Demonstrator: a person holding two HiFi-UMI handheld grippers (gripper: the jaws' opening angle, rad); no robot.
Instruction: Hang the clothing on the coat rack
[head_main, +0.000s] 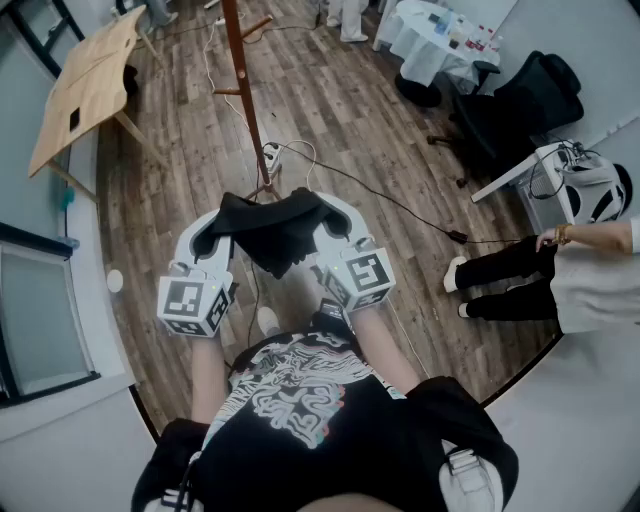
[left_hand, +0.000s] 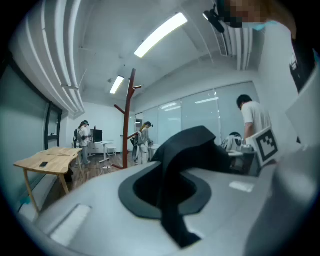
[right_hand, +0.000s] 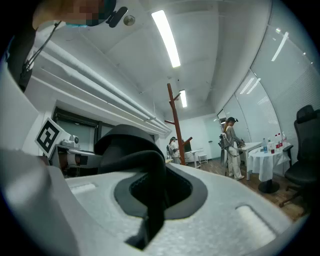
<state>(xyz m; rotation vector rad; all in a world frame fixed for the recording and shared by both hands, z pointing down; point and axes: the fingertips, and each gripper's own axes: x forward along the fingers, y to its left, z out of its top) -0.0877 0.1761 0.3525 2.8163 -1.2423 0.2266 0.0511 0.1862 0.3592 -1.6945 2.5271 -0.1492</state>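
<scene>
A black garment hangs stretched between my two grippers at chest height. My left gripper is shut on its left edge and my right gripper is shut on its right edge. In the left gripper view the black cloth runs out of the closed jaws of the left gripper. The right gripper view shows the same cloth pinched in the right gripper. The brown wooden coat rack stands on the floor just beyond the garment, upright and some way ahead.
A wooden table stands far left, a white-clothed round table and a black office chair far right. A seated person is at the right edge. Cables and a power strip lie by the rack's base.
</scene>
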